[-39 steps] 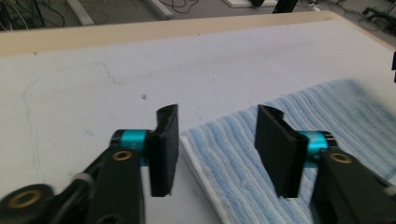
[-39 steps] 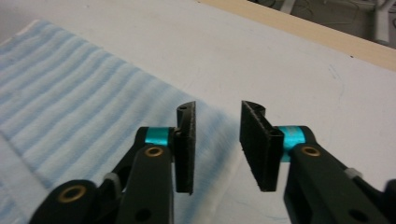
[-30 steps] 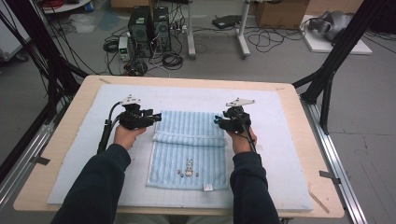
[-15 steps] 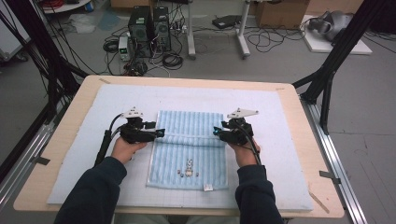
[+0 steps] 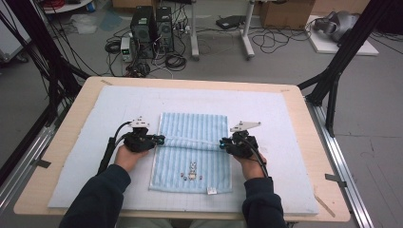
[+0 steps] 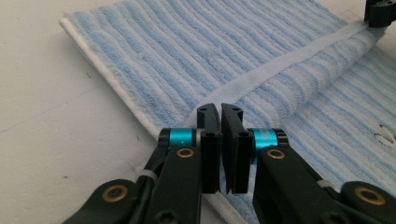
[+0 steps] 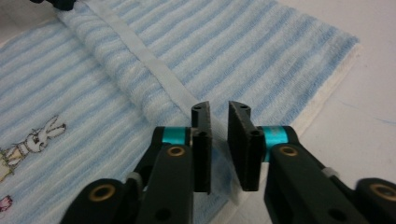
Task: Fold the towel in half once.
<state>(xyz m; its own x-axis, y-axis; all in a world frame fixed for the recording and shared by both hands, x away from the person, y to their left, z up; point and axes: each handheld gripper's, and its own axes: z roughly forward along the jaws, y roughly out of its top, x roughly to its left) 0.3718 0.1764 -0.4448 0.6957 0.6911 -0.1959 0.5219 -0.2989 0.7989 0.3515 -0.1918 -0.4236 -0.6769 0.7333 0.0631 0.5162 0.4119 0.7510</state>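
A light blue striped towel lies flat on the pale mat, with a white hem running across its middle. My left gripper sits at the hem's left end. Its jaws have just been closing and now stand almost together on the hem, so the left gripper is shut. At the hem's right end is my right gripper. Its jaws have also just been closing, and the right gripper pinches the hem with a narrow gap. The hem stands slightly raised between them.
Small embroidered figures and a white label mark the towel's near part. The mat covers a wooden table. Black frame legs flank the table. Computer towers and cables lie on the floor behind.
Both grippers have come nearer to me along the towel's sides, from its far corners to its middle. Their jaws have closed on the ends of the white hem.
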